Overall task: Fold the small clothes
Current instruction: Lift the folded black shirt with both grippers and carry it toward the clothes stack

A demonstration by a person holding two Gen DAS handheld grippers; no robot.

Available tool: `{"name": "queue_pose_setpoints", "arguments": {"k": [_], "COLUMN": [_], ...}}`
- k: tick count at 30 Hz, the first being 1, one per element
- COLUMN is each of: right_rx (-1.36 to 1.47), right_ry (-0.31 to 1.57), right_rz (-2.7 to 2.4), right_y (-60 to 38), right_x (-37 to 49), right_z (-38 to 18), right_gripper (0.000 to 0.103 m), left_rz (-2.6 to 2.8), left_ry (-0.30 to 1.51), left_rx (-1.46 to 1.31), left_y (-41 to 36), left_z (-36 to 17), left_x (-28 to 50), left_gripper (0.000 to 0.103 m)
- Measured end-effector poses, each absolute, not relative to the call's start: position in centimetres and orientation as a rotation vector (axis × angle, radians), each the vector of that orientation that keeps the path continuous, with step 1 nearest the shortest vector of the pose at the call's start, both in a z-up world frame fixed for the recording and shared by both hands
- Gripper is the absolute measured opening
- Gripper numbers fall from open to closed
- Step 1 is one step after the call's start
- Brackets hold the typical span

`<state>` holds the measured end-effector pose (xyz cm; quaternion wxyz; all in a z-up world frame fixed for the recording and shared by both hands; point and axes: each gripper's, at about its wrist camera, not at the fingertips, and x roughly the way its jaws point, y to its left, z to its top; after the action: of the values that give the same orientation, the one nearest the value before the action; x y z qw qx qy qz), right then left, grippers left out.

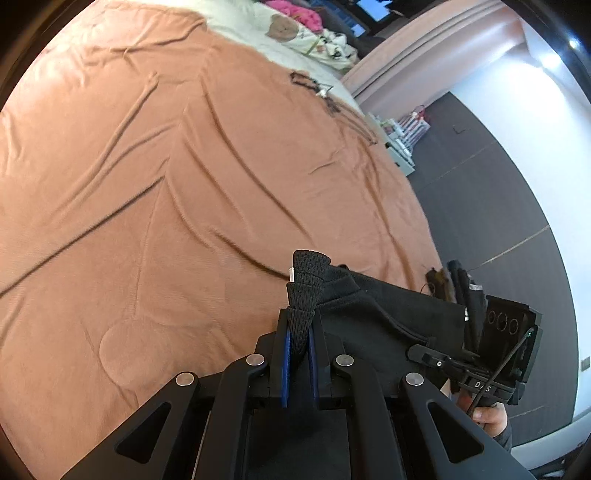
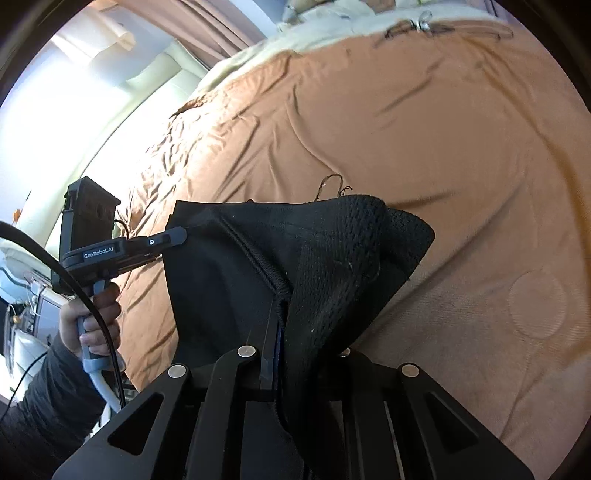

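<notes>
1. Right now your left gripper (image 1: 299,325) has its jaws pinched nearly together on a bunched corner of the black garment (image 1: 388,314); the mesh-knit edge sticks up out of the blue pads (image 1: 285,365) and fans out above the fingertips.
2. Your right gripper (image 2: 275,332) is likewise closed tight on the opposite corner of the same garment, with the fabric clamped between the fingers and a fold of textured knit draping over the right-hand finger, hiding it.
3. Between the two grips the black garment hangs stretched like a panel, lifted off the orange-brown bedspread (image 1: 166,184) near the bed's edge; a stitched seam runs diagonally across it in the right wrist view.
4. Your left hand (image 2: 92,321) wraps the grey handle of its gripper, a black cable trailing past it.
5. Far up the bed, well apart from the garment, lie a cream blanket with a bear print (image 1: 282,27) and a dark cord (image 1: 325,96).
</notes>
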<state>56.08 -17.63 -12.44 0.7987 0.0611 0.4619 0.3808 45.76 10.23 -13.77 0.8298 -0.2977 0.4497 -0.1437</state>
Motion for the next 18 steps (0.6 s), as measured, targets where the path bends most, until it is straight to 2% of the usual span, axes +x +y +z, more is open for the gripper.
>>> {"name": "queue_pose_setpoints", "arguments": {"k": [18], "right_rx": [0.03], "right_ry": [0.74], "right_rz": [0.784], "right_y": [-24.7], "right_x": [41.5], "right_z": [-2.7], "right_gripper": [0.007], "left_rz": [-0.38], "left_ry": [0.73], "left_rx": [-0.555], "left_y": [5.5], "left_z": [-0.4], "left_x": [38.6], "left_gripper": [0.008]}}
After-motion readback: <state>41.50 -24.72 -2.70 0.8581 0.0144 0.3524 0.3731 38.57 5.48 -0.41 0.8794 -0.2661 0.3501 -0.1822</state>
